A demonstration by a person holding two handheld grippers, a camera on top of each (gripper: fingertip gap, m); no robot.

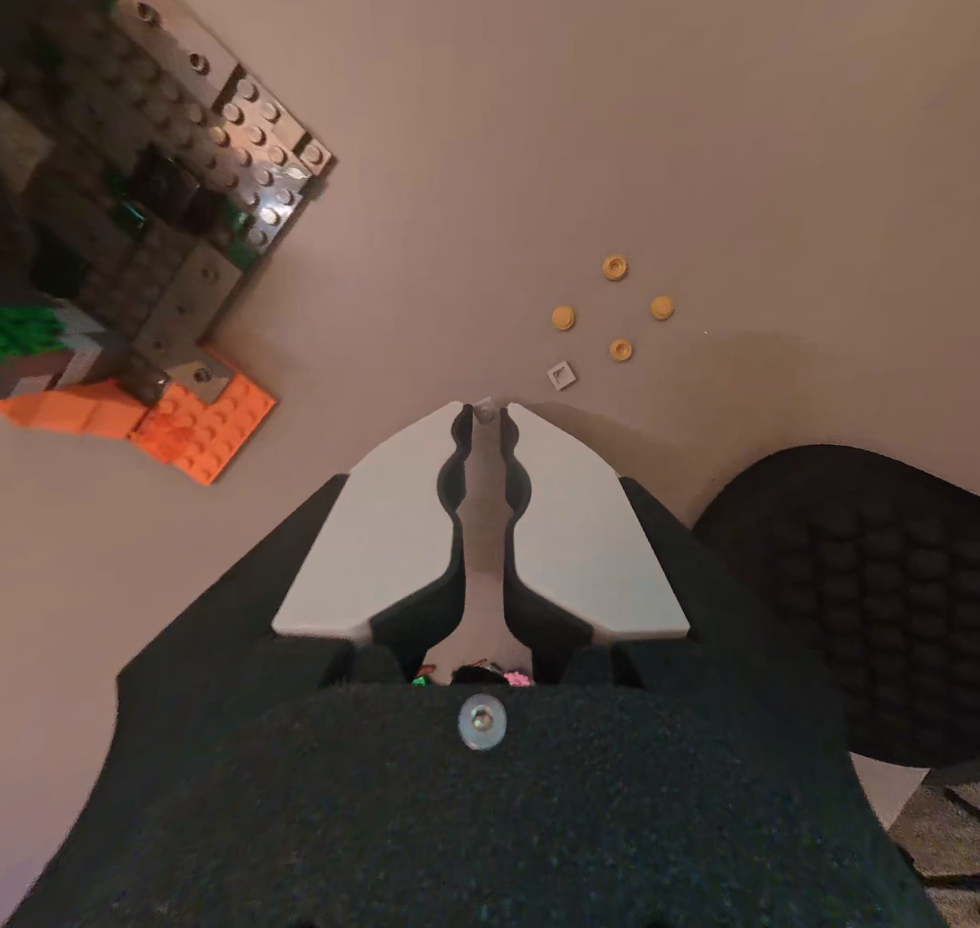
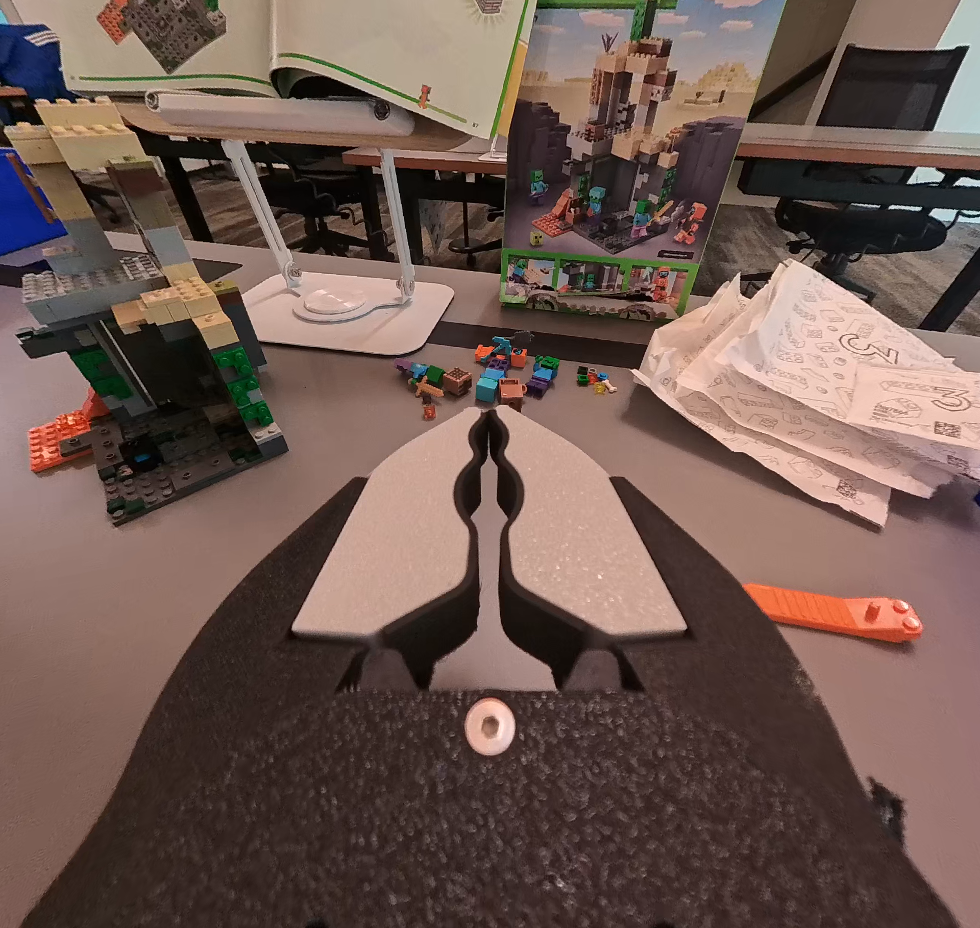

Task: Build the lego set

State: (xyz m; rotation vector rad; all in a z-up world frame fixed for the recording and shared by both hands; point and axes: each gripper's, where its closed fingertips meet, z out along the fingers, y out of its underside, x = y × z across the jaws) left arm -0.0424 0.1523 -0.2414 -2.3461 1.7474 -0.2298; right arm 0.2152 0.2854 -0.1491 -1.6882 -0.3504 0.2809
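Fingers of the left gripper [image 1: 485, 414] pinch a tiny grey stud piece [image 1: 484, 410] over the counter [image 1: 689, 107] near the build [image 1: 175, 202]; light, stiff, easily lost, best held by its sides. Right gripper [image 2: 488, 417] pressed together, empty.

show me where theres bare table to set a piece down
Free: the grey table between the lego build and the right tool, and the strip from the paper bags to the orange brick separator. Crowded: the loose piece pile ahead, and around the four tan round pieces.
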